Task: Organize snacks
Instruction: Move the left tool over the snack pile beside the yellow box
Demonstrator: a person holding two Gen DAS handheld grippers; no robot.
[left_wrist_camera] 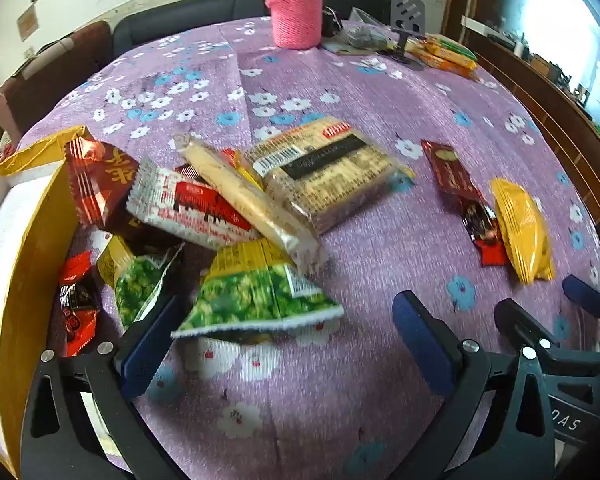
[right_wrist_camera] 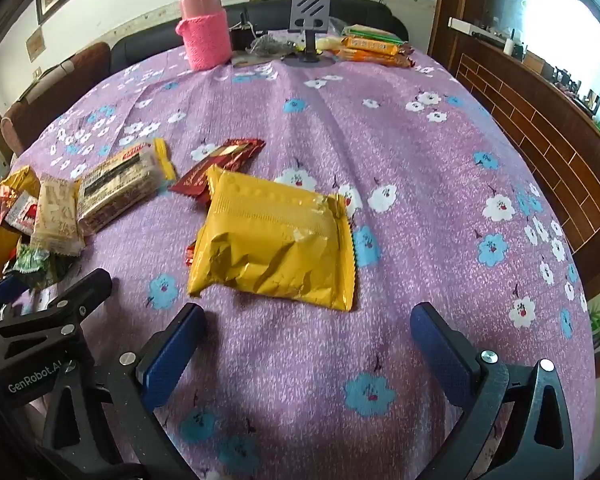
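A heap of snack packets lies on the purple flowered cloth (left_wrist_camera: 340, 360). In the left wrist view a green pea packet (left_wrist_camera: 255, 300) rests just ahead of my left gripper (left_wrist_camera: 287, 332), which is open and holds nothing. Behind it lie a long cream wafer bar (left_wrist_camera: 243, 196), a clear cracker pack (left_wrist_camera: 328, 172) and a red-and-white packet (left_wrist_camera: 187, 208). A yellow box (left_wrist_camera: 23, 264) stands at the left. My right gripper (right_wrist_camera: 308, 340) is open over the cloth, just short of a yellow packet (right_wrist_camera: 275, 240) that overlaps a dark red bar (right_wrist_camera: 223, 164).
A pink flask in a knitted sleeve (right_wrist_camera: 203, 28), a grey phone stand (right_wrist_camera: 310, 20) and orange biscuit packs (right_wrist_camera: 372, 50) sit at the table's far edge. A dark sofa lies behind, and wood panelling (right_wrist_camera: 540, 128) runs along the right. The right gripper's frame (left_wrist_camera: 556, 344) shows low at the right in the left wrist view.
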